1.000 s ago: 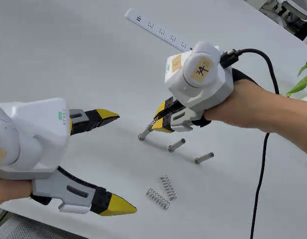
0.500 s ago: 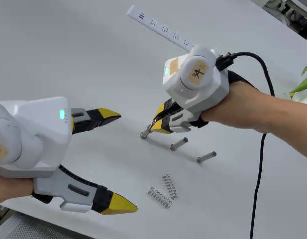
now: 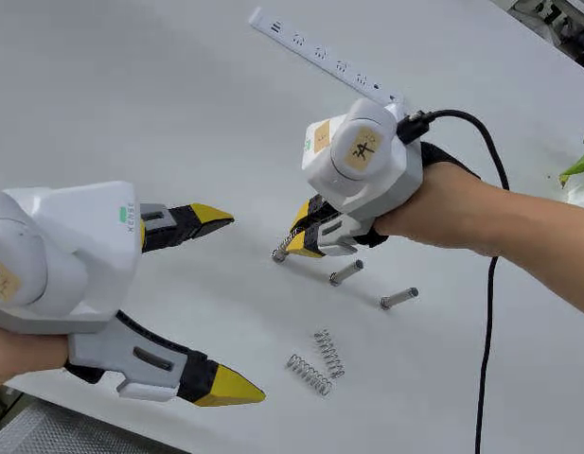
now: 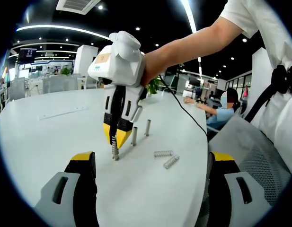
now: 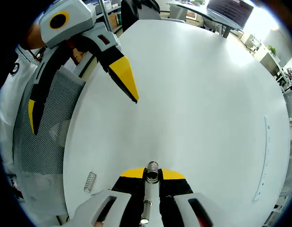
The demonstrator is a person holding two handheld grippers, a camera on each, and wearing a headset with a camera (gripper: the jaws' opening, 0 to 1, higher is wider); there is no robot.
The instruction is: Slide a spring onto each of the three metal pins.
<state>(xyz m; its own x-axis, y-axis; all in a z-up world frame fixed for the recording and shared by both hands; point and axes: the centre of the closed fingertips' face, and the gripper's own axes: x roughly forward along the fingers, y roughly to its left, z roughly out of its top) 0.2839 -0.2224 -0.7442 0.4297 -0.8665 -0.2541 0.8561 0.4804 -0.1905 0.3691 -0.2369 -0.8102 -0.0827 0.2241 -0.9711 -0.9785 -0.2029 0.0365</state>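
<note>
Three metal pins stand on the white table. My right gripper (image 3: pixel 305 243) is shut on a spring (image 5: pixel 152 171) that sits over the leftmost pin (image 3: pixel 280 253); the spring on pin (image 4: pixel 115 150) shows below its yellow tips in the left gripper view. The middle pin (image 3: pixel 345 272) and right pin (image 3: pixel 398 298) are bare. Two loose springs (image 3: pixel 308 375) (image 3: pixel 328 353) lie side by side nearer to me. My left gripper (image 3: pixel 230 305) hovers open at the lower left with nothing between its jaws, apart from the pins.
A white power strip (image 3: pixel 320 55) lies at the far side of the table. A black cable (image 3: pixel 486 312) trails from the right gripper toward the near edge. A green leaf (image 3: pixel 580 165) pokes in at the right.
The head camera has shifted a little. My right gripper has edged slightly closer to the leftmost pin's base with the spring. The left gripper stays open in the same place.
</note>
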